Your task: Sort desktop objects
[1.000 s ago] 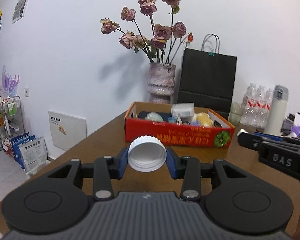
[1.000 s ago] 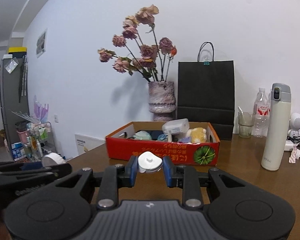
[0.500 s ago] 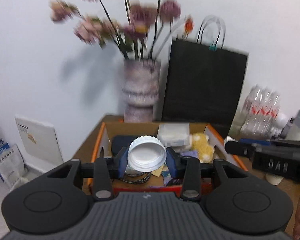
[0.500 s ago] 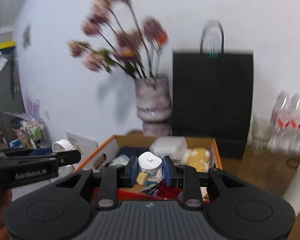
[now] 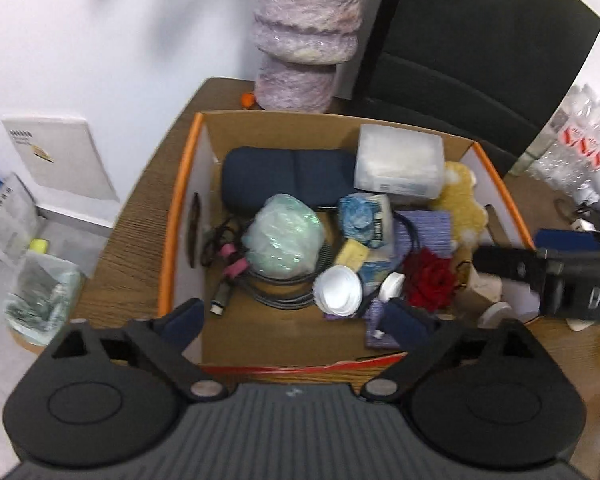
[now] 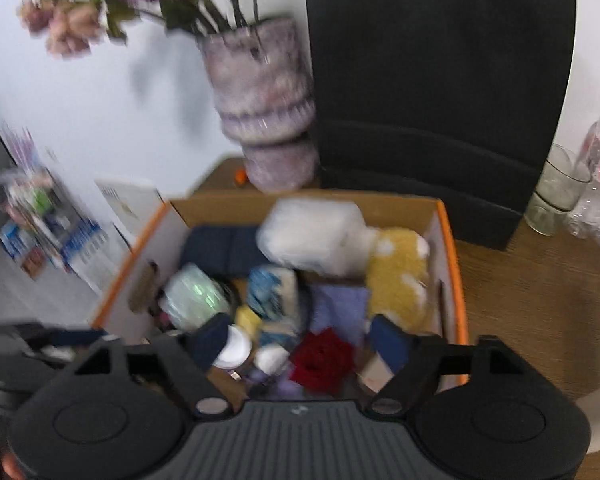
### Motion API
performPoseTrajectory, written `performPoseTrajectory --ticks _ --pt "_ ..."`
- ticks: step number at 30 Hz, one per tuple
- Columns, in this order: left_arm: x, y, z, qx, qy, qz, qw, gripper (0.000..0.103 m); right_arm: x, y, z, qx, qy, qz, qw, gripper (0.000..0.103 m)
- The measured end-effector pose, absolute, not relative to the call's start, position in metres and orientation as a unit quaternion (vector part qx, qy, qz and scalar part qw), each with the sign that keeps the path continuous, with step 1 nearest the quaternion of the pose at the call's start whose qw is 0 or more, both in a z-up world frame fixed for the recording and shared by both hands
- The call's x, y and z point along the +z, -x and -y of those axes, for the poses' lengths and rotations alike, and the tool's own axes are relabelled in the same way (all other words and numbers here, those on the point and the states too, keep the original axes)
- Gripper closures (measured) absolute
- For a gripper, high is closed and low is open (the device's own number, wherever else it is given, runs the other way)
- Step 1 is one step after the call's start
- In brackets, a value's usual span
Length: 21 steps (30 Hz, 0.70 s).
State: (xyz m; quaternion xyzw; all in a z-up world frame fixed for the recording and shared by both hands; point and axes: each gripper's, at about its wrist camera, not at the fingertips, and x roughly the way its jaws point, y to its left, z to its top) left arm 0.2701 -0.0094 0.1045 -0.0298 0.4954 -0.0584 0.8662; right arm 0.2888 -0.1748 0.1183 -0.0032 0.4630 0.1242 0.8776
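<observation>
Both caps dropped since earlier: big cap (image 5: 337, 290) and small cap (image 5: 393, 285) lie in box (image 5: 180, 204), at 12 o'clock of left gripper (image 5: 298, 320). Left and right gripper (image 6: 300, 344) gape wide, empty, above box.

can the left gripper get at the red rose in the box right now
Probably yes. The left gripper hangs open above the box, and the red rose lies uncovered on top, just beside its right finger; only the right gripper hovers close.
</observation>
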Motion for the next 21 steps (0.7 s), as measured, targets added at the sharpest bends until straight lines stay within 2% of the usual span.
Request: performPoseTrajectory --ticks 3,9,13,21 --pt "0.109 -0.261 0.010 -0.047 0.013 -0.488 0.872 0.000 0.113 -0.285 0.177 0.102 0.035 -0.478 0.872 0.015" --pt "0.118 -0.243 0.016 -0.032 0.000 -0.483 0.875 0.000 0.115 -0.264 0.193 0.097 0.021 -0.472 0.876 0.013" --pt "0.125 -0.219 0.021 -0.011 -0.020 -0.453 0.891 0.000 0.122 -0.242 0.195 0.109 0.009 -0.444 0.889 0.007" --pt "0.120 -0.159 0.018 -0.001 -0.025 -0.389 0.921 0.000 0.120 -0.174 0.191 0.089 0.029 -0.332 0.939 0.006"
